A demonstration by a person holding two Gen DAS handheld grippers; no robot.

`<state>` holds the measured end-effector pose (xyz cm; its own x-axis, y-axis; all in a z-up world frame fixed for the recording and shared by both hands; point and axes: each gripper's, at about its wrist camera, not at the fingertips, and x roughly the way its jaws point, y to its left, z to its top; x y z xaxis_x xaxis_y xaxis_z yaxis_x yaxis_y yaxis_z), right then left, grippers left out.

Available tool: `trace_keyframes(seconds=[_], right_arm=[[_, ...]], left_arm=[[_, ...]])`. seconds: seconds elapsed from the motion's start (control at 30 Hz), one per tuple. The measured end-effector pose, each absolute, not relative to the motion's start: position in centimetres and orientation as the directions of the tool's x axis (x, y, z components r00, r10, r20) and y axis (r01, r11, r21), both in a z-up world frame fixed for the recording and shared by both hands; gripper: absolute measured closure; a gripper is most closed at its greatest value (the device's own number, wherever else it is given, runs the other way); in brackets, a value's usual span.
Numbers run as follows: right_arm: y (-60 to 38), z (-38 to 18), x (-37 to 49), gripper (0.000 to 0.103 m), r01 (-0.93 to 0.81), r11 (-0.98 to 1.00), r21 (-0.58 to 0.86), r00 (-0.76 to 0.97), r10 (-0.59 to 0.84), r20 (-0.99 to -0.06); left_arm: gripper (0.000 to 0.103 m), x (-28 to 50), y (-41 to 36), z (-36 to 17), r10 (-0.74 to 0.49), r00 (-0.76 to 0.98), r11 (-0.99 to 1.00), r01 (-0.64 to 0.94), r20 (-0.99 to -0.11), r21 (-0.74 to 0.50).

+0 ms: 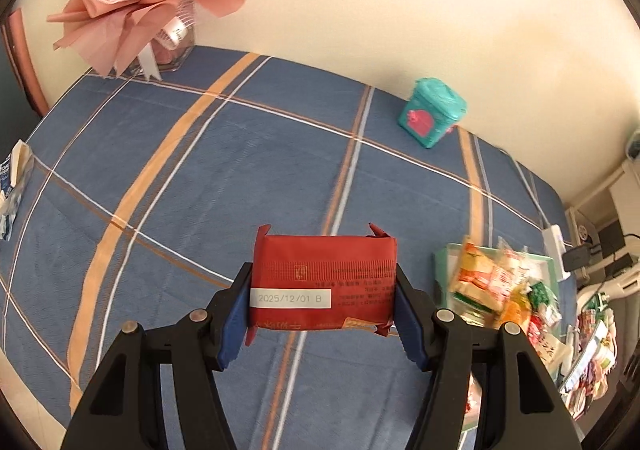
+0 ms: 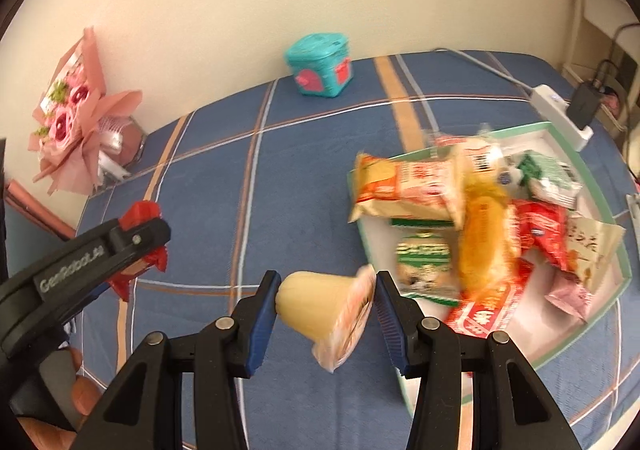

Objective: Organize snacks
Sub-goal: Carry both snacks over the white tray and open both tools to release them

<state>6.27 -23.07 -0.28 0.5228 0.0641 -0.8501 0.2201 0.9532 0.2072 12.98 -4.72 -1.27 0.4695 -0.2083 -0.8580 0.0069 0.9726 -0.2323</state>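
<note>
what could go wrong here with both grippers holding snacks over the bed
1. The jelly cup sits tilted in the right gripper, pinched by its base and lid rim; it could slip out.
2. The tray is already heaped with packets; adding more may push some over its rim.
3. The left gripper clamps the red packet by its ends, which may crush it.

A woven, matt plaid cloth (image 1: 240,170) is seen beneath everything. The red snack packet (image 1: 324,282), of creased, faintly glossy foil-like wrap, is pressed between ribbed blue pads (image 1: 236,318) on matt black plastic fingers. The jelly cup (image 2: 320,302) is formed of smooth translucent plastic. Glossy film wrappers are heaped in the smooth-walled tray (image 2: 576,158).
</note>
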Motion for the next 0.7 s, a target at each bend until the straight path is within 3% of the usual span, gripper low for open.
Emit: trace_keyframes(seconds=[0.23, 0.43, 0.7], right_arm=[[-27.7, 1.2, 5.1, 0.064, 0.319, 0.923, 0.215, 0.556, 0.002, -0.831], [-29.9, 0.7, 5.0, 0.064, 0.357, 0.896, 0.264, 0.545, 0.029, -0.838], [-31.6, -0.1, 4.8, 0.064, 0.391, 0.876, 0.284, 0.526, 0.041, -0.850]], left_arm=[[0.038, 12.1, -8.4, -0.4, -0.211, 0.476, 0.977, 0.088, -0.854, -0.192], [0.038, 12.0, -9.8, -1.3, -0.210, 0.445, 0.978, 0.113, -0.870, -0.178], [0.038, 12.3, -10.2, -3.8, -0.314, 0.329, 0.949, 0.096, -0.891, -0.299]])
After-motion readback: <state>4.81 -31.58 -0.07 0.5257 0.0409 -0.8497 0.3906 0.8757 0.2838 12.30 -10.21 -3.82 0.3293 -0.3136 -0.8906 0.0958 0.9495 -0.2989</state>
